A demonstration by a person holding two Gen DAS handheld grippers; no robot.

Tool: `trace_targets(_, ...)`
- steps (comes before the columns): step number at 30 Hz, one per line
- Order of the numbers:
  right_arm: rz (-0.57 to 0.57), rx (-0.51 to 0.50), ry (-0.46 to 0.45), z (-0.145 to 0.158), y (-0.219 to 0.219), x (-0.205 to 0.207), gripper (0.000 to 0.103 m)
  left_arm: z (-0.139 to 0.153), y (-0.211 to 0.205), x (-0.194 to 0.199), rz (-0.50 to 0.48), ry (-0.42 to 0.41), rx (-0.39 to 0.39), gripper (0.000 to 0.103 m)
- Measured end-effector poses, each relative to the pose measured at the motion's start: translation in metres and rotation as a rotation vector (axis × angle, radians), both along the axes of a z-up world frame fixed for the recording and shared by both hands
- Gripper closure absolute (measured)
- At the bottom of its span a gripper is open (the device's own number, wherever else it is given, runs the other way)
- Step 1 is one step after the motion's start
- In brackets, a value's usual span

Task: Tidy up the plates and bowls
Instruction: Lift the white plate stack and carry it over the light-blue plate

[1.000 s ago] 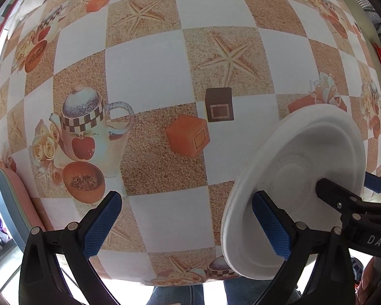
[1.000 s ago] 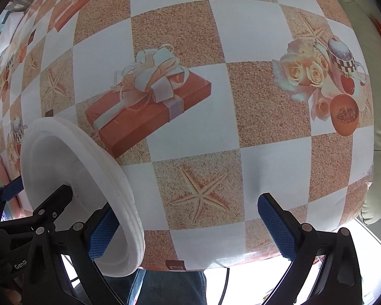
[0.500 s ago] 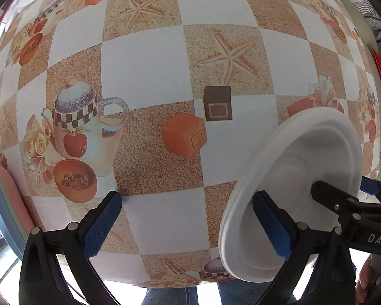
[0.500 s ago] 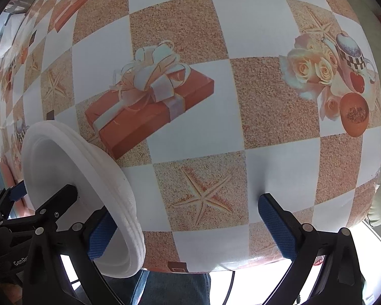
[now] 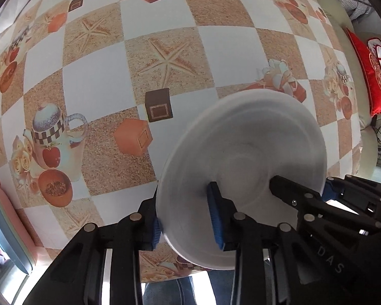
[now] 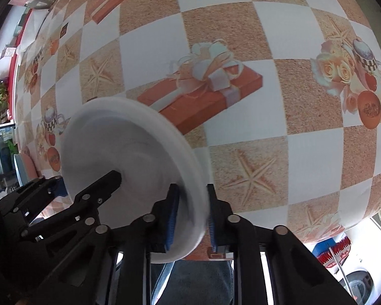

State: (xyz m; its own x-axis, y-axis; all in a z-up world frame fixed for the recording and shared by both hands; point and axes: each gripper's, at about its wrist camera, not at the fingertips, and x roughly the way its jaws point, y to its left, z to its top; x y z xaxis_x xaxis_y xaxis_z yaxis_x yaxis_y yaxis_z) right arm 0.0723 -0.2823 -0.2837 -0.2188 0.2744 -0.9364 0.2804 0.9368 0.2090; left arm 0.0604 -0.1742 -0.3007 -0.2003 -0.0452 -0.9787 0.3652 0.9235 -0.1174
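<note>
Gripping the same white plate (image 5: 243,152) from two sides, both hand-held grippers have their blue pads pressed on its rim. The left hand-held gripper (image 5: 186,222) has its jaws drawn narrow on the plate's near-left edge: one pad (image 5: 214,218) lies against the plate's hollow face, the other sits behind the rim and is mostly hidden. The right hand-held gripper (image 6: 190,218) pinches the opposite edge the same way, with one pad (image 6: 172,218) on the hollow side and the other on the back.

The plate (image 6: 129,167) is held up off the desk (image 5: 94,81), tilted steeply on edge, its hollow face turned toward the cameras. It looks blurred in both views, so I cannot tell whether it is one plate or a thin stack. In the left view the right hand-held gripper's black finger (image 5: 304,198) reaches in over the plate's lower right; in the right view the left one's finger (image 6: 96,190) lies across the lower left.

The desk (image 6: 304,157) below wears a checked cloth of white and sandy squares printed with starfish, gift boxes and teapots. A red cushion (image 5: 368,73) rests on pale seating at the far right of the left view.
</note>
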Motion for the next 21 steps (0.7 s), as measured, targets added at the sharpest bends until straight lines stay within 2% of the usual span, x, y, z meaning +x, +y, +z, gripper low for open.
trace_targets(4,0.015,-0.008,0.015,0.000,0.012,0.003,0.080,-0.001,0.020,0.000,0.018,-0.010,0.012,0.067)
trace_targets(8,0.072,-0.016,0.017,0.000,0.040,0.011,0.080,-0.002,0.057,0.001,0.089,-0.020,0.023,0.067)
trace_targets(16,0.229,0.016,-0.002,0.000,0.124,0.036,0.080,0.004,0.141,0.003,0.263,-0.043,0.069,0.066)
trace_targets(21,0.334,0.037,-0.020,0.001,0.176,0.045,0.080,0.003,0.184,0.000,0.361,-0.029,0.073,0.066)
